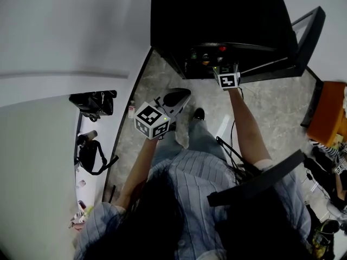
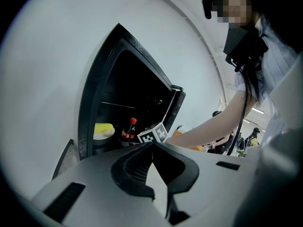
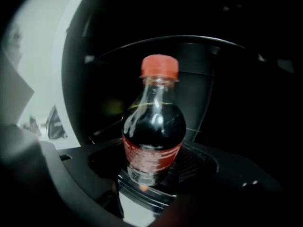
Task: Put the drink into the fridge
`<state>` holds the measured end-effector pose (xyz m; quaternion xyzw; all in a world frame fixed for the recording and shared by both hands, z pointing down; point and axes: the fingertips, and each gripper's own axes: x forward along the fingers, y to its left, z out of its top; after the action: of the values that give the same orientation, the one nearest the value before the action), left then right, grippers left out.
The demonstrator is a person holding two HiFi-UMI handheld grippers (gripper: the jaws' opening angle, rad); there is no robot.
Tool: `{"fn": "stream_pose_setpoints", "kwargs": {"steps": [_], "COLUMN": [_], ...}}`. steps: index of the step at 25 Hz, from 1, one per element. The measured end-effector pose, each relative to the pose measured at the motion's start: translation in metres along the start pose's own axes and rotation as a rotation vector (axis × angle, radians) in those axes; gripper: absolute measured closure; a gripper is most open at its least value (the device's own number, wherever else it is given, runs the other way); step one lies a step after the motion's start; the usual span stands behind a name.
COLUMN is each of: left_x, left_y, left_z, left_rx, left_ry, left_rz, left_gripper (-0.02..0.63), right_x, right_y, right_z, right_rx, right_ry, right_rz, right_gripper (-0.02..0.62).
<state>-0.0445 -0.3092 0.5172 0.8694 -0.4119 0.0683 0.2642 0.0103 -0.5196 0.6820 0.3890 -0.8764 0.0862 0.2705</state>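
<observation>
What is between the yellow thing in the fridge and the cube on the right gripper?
The cola bottle with the red cap stands between the yellow thing and the marker cube, inside the open fridge. The left gripper view shows it.

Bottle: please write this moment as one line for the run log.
right gripper: shut on bottle | bottle: upright, red cap on, at open fridge | left gripper: shut, empty, outside fridge
</observation>
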Motion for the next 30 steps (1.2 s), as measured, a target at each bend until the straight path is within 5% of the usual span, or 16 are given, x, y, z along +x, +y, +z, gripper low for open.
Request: {"fn": "stream_pose_setpoints", "kwargs": {"steps": [18,30], "left_x": [-0.034,-0.042], "left_y": [0.015,0.02], "left_z": [-0.013,-0.019], "left_rx": [-0.053,-0.073], "left_ry": [-0.007,-0.009], "left_rz": [0.096,0.106], "left_gripper": [0.598,0.598], "right_x": [0.024,-0.001], "right_y": [-0.019,-0.027], "right_z": [0.007,-0.037], "right_rx": [-0.055,0.233], "right_ry": [0.036,0.142], "right_rz": [-0.014,-0.078], "right_gripper": [0.298,0.298]}}
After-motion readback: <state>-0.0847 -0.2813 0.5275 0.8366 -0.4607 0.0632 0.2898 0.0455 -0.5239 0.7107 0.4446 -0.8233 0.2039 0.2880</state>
